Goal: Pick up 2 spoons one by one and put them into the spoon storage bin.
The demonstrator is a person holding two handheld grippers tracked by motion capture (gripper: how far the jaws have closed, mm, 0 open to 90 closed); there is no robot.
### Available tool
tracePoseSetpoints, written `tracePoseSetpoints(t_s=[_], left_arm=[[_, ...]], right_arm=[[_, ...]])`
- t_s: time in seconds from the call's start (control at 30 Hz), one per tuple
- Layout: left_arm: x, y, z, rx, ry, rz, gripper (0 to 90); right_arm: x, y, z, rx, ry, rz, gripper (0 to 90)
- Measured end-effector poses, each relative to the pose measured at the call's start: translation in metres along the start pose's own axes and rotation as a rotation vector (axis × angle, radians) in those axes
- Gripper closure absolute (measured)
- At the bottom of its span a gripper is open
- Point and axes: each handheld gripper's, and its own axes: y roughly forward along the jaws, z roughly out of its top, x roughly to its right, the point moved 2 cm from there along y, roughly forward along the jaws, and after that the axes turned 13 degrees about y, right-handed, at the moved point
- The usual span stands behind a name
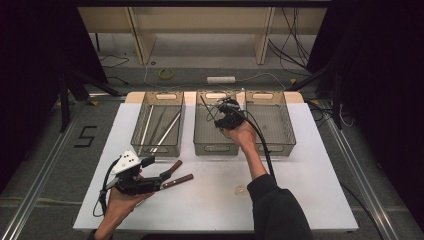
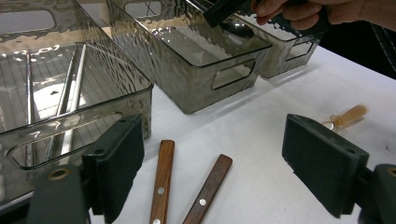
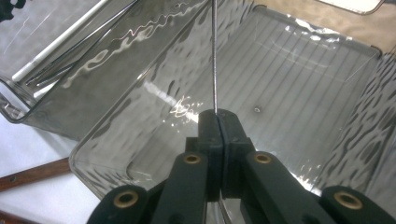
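Cutlery sorting looks to be the job, and the piece in hand is a thin metal utensil (image 3: 214,56), edge-on and possibly a spoon, clamped between the closed jaws of the right gripper (image 3: 218,116) and hanging over the middle bin (image 1: 215,145) of three smoked plastic ones. Placing seems the step under way, so the next move would call for lowering it toward the ribbed floor and parting the jaws. Nearer the person, the left gripper (image 2: 219,163) waits with jaws wide apart over two wooden-handled pieces (image 2: 162,179) on the white table (image 1: 310,200), just beside the left bin (image 2: 135,91) that holds long thin utensils.
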Motion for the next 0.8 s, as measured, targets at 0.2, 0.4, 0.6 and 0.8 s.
tracePoseSetpoints(t_s=[0.2,0.4,0.6,0.8], left_arm=[[0.000,0.000,0.000,0.000,-0.002,0.000,20.3],[0.000,0.000,0.000,0.000,0.000,0.000,20.3],[0.000,0.000,0.000,0.001,0.001,0.004,20.3],[-0.001,0.000,-0.001,-0.001,-0.001,0.004,20.2]], right_arm=[[0.003,0.007,-0.005,-0.008,0.021,-0.008,89.2],[0.006,0.009,-0.006,-0.016,0.049,-0.010,79.4],[0.006,-0.002,-0.005,-0.005,0.020,0.056,66.2],[0.003,-0.024,-0.012,-0.033,-0.060,0.139,52.9]])
